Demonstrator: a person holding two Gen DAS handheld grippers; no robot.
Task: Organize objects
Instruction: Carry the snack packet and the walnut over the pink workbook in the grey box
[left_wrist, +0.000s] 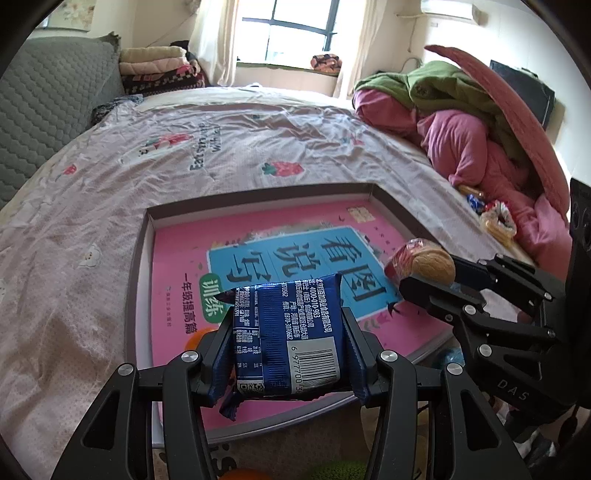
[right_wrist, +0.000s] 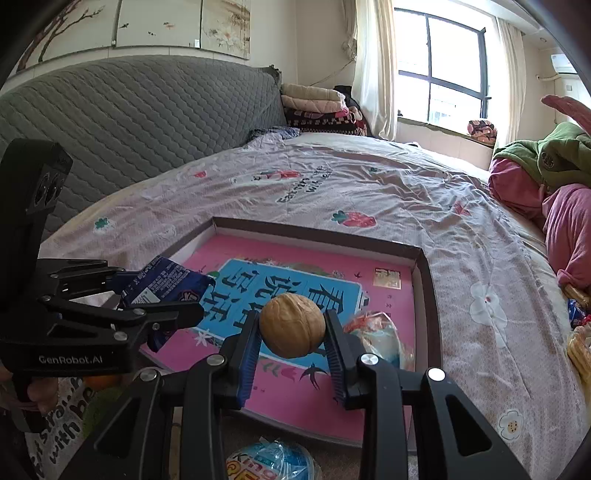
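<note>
Left gripper (left_wrist: 288, 328) grips packet (left_wrist: 291, 332); right gripper (right_wrist: 291, 332), walnut (right_wrist: 291, 325).

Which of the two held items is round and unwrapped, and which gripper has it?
The walnut, clamped in the right gripper: tan, bare shell. The left gripper holds a flat blue snack packet with a barcode instead.

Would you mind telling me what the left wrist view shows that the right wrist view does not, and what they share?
Only the left wrist view shows the barcode side of the blue snack packet in the left gripper, and the dark screen by the far wall. Only the right wrist view shows the wall paintings and the blue-and-white packet near the box's front edge. Both show the walnut in the right gripper, the shallow box holding the pink book, and the window.
</note>
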